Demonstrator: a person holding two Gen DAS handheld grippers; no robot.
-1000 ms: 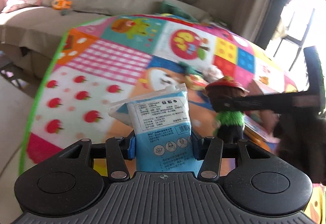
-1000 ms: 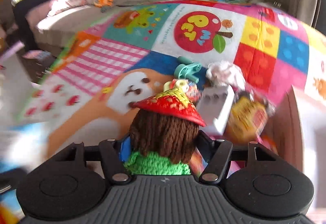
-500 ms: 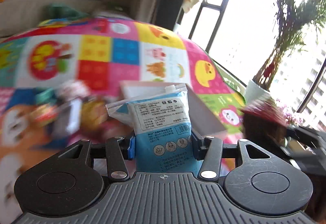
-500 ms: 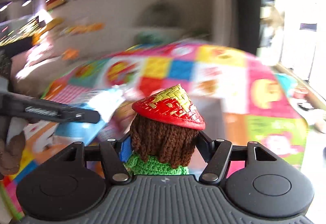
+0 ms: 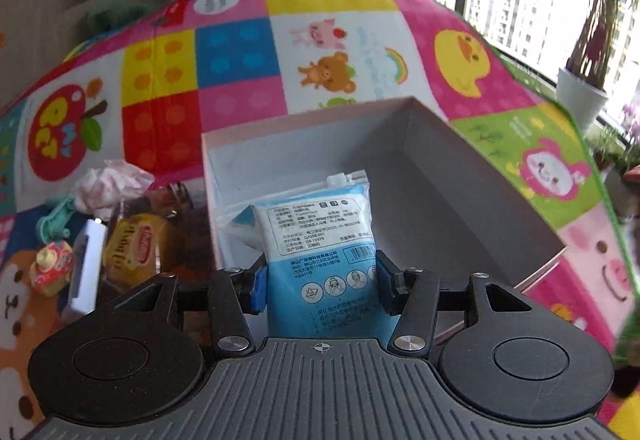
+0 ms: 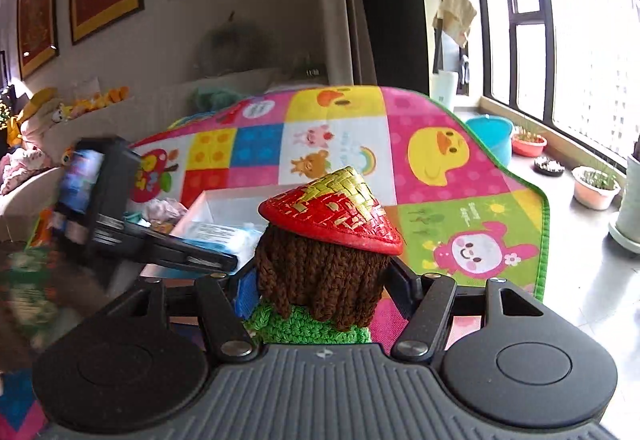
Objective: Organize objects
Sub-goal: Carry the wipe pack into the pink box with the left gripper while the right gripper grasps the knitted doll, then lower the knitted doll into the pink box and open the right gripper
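Sorting looks barely begun: left of the open box (image 5: 440, 168), on the play mat (image 5: 360, 40), a loose heap waits, with a crumpled tissue (image 5: 108, 186), a teal clip (image 5: 56, 218), a white block (image 5: 86, 268) and a yellow snack bag (image 5: 134, 250). The box itself shows only bare grey walls; nothing lies in it that I can see. Over its near-left corner the left gripper (image 5: 318, 282), whose jaws have just been easing apart, has the blue packet (image 5: 324, 252) between its pads. Right of that, the right gripper (image 6: 320, 290) is clamped on the knitted doll (image 6: 324, 260), near the box's front.
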